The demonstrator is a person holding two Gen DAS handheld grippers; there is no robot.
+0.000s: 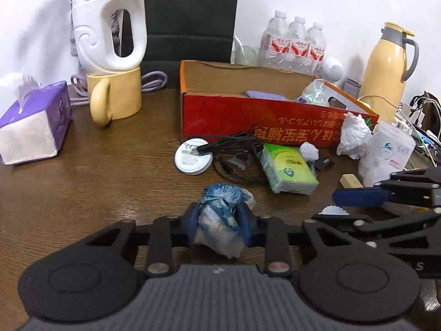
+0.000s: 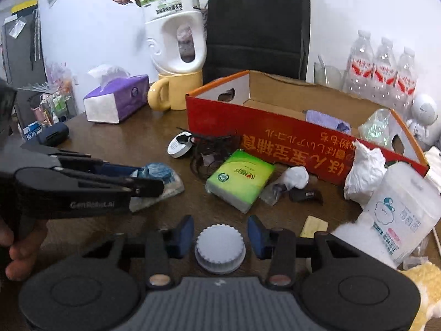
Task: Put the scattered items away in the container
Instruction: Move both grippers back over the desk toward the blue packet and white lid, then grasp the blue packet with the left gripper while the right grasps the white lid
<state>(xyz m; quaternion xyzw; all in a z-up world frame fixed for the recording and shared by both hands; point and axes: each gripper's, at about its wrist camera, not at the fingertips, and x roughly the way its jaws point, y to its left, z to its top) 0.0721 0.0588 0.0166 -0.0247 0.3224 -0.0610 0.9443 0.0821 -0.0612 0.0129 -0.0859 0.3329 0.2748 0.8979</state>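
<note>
My left gripper [image 1: 220, 222] is shut on a crumpled blue and white plastic wrapper [image 1: 220, 215] low over the table; it also shows in the right wrist view [image 2: 158, 175]. My right gripper [image 2: 220, 234] is open, its blue pads on either side of a white ribbed bottle cap [image 2: 220, 248] without touching it. The red cardboard box [image 1: 248, 110] stands behind, open at the top, with a purple cloth [image 2: 326, 120] and a clear bag inside. A green tissue pack [image 2: 239, 182], a black cable [image 2: 212, 151], a white round disc [image 1: 193, 158] and crumpled white paper [image 2: 363, 171] lie in front of the box.
A purple tissue box [image 1: 33, 127] and a yellow mug [image 1: 115, 99] holding a white detergent bottle stand at the left. Water bottles [image 1: 295, 44], a yellow thermos [image 1: 388, 66], a white cotton-pad bag [image 2: 399, 215] and loose wires crowd the right.
</note>
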